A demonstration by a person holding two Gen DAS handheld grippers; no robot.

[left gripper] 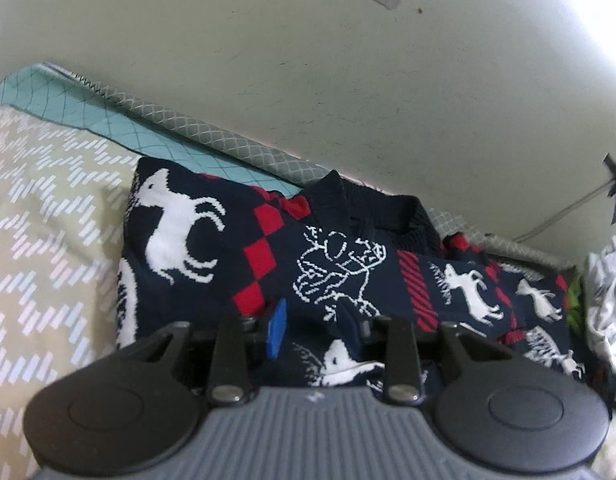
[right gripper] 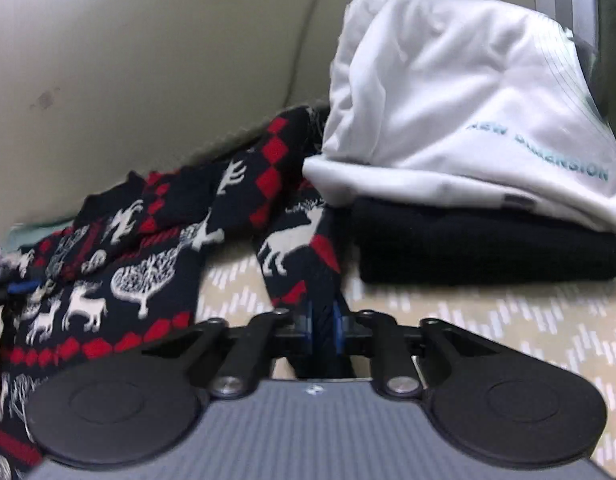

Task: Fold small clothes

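Note:
A navy knitted sweater (left gripper: 331,264) with red diamonds and white reindeer lies on the beige patterned bedcover (left gripper: 48,240), its collar toward the wall. My left gripper (left gripper: 312,322) hovers low over the sweater's front, its blue pads apart with knit showing between them and nothing pinched. In the right wrist view the same sweater (right gripper: 120,276) spreads out at the left, and one sleeve (right gripper: 296,248) runs down into my right gripper (right gripper: 323,328). The right gripper's blue pads press on the sleeve's dark end, just above the bedcover (right gripper: 487,320).
A folded white T-shirt (right gripper: 467,112) sits on a folded dark garment (right gripper: 487,248) right of the sleeve. A teal quilted cloth (left gripper: 88,108) and a grey mesh edge (left gripper: 212,136) run along the pale wall (left gripper: 308,60). Crumpled white cloth (left gripper: 607,300) lies at the right.

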